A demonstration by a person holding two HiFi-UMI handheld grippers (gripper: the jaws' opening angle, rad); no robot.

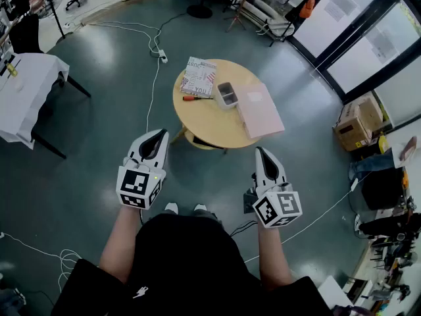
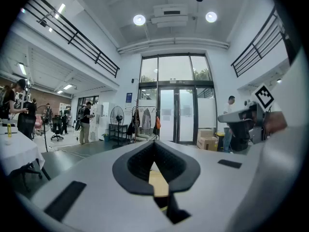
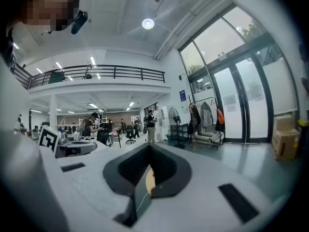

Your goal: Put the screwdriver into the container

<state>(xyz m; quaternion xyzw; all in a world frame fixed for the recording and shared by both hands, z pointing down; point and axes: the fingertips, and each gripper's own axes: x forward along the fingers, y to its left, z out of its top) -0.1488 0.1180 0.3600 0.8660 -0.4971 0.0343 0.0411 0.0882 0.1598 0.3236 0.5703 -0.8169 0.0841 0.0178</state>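
The screwdriver (image 1: 197, 98), with a red-orange handle, lies on the round wooden table (image 1: 214, 124), left of a small grey container (image 1: 227, 94). Both grippers hang over the floor, short of the table's near edge and well clear of both objects. In the head view, my left gripper (image 1: 162, 133) is shut with nothing in it, and my right gripper (image 1: 259, 151) is shut and empty too. In the left gripper view the left gripper (image 2: 155, 143) has its jaws closed tip to tip. The right gripper view shows the right gripper (image 3: 149, 147) the same way, with a sliver of table behind.
A patterned book (image 1: 199, 76) and a pink sheet (image 1: 260, 110) also lie on the table. A white cable and power strip (image 1: 162, 56) run across the floor behind it. A white-clothed table (image 1: 26, 91) stands at left, cardboard boxes (image 1: 358, 120) at right. People stand far off.
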